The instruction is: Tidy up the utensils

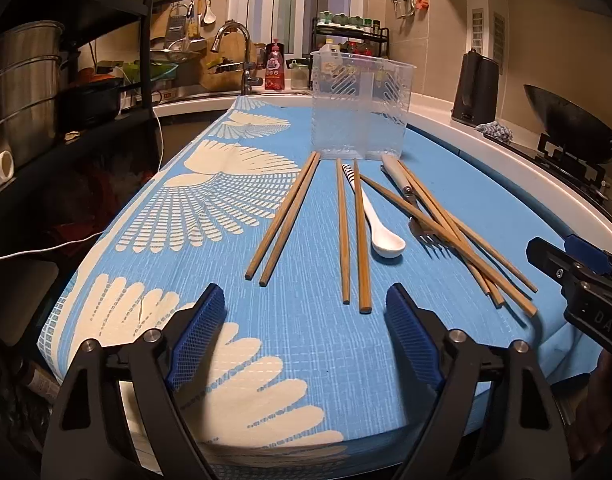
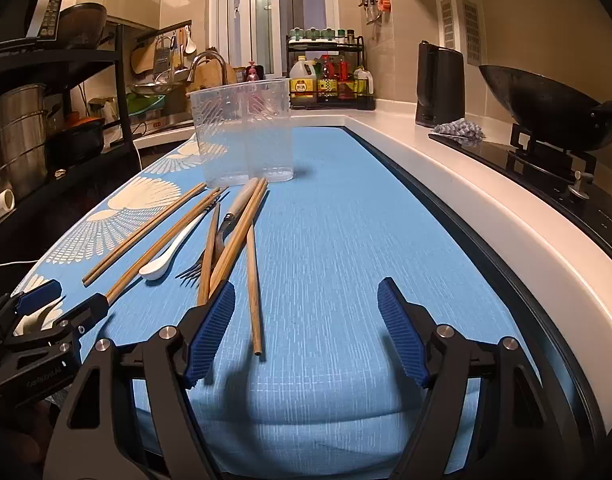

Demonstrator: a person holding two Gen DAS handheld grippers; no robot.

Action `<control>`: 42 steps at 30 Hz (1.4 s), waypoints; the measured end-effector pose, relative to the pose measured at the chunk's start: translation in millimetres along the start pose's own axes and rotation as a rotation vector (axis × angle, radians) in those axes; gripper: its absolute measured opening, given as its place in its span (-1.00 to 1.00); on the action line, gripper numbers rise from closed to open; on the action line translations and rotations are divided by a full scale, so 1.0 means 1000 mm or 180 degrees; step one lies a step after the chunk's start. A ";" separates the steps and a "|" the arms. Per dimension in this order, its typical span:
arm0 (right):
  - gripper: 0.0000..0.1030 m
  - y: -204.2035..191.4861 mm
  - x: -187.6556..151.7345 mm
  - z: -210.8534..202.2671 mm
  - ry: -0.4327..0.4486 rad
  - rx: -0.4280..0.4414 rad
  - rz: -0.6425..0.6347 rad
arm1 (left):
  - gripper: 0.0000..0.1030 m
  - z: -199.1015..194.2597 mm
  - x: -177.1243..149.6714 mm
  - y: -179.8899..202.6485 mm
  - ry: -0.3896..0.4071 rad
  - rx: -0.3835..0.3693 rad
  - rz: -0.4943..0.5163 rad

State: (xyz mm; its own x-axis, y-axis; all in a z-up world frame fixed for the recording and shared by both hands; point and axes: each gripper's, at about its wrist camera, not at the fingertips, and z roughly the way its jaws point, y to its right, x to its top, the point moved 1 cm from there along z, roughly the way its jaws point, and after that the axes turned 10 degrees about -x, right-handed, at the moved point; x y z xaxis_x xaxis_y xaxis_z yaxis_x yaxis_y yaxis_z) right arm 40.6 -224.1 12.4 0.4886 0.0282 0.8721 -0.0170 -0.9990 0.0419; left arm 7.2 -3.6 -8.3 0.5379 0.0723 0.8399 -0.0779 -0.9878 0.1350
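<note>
You have not started sorting: the clear holder (image 1: 362,108) stands empty, and the chopsticks (image 1: 283,216), white spoon (image 1: 382,232) and fork (image 1: 420,220) all lie on the desk (image 1: 326,340). Both grippers, left (image 1: 306,336) and right (image 2: 306,328), have fingers spread and empty; the utensils lie at twelve o'clock from the left, ten o'clock from the right.

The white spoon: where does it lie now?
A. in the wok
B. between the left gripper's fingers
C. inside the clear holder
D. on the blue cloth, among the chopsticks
D: the spoon lies flat on the cloth, beside chopsticks, in front of the empty holder.
</note>
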 end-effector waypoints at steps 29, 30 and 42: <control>0.39 -0.003 0.000 0.000 -0.0056 0.0050 -0.0040 | 0.55 0.000 -0.003 0.000 -0.0033 -0.0059 -0.0026; 0.40 -0.003 0.000 0.000 -0.0064 0.0044 -0.0043 | 0.55 0.000 -0.003 0.000 -0.0028 -0.0060 -0.0024; 0.40 -0.002 0.000 0.002 -0.0104 0.0002 -0.0056 | 0.55 -0.002 -0.002 0.001 -0.0007 -0.0077 -0.0023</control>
State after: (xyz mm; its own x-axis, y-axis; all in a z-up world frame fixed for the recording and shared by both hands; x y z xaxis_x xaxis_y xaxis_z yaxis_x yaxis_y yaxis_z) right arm 42.1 -221.9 11.3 0.5169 0.0448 0.8549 -0.0075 -0.9984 0.0568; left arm 4.7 -4.9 -8.6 0.5404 0.0790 0.8377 -0.0944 -0.9836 0.1537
